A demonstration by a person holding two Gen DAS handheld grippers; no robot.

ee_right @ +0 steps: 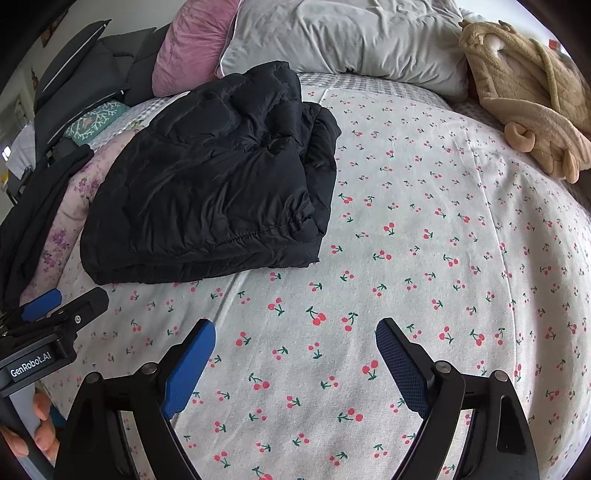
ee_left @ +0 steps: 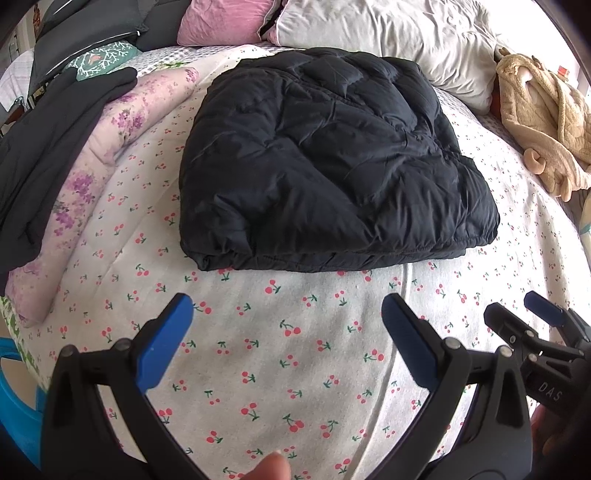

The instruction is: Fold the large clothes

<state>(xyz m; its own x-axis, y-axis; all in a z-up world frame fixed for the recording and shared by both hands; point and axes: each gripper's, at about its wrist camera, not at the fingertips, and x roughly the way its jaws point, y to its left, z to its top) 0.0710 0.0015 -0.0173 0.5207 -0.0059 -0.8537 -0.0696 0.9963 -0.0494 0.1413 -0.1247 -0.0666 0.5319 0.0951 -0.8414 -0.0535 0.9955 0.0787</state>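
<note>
A black puffer jacket (ee_left: 332,162) lies folded into a thick rectangle on the cherry-print bed sheet (ee_left: 295,369). In the right wrist view it (ee_right: 207,184) sits to the upper left. My left gripper (ee_left: 288,314) is open and empty, hovering over the sheet just in front of the jacket's near edge. My right gripper (ee_right: 295,339) is open and empty, over bare sheet to the right of the jacket. Each gripper shows at the edge of the other's view: the right one (ee_left: 517,314), the left one (ee_right: 66,299).
A floral quilt (ee_left: 92,184) with dark clothing (ee_left: 48,147) on it lies along the left. Pink (ee_left: 225,22) and grey pillows (ee_left: 388,33) are at the head. A beige fleece robe (ee_left: 543,110) lies at the right. A blue object (ee_left: 14,387) stands beside the bed.
</note>
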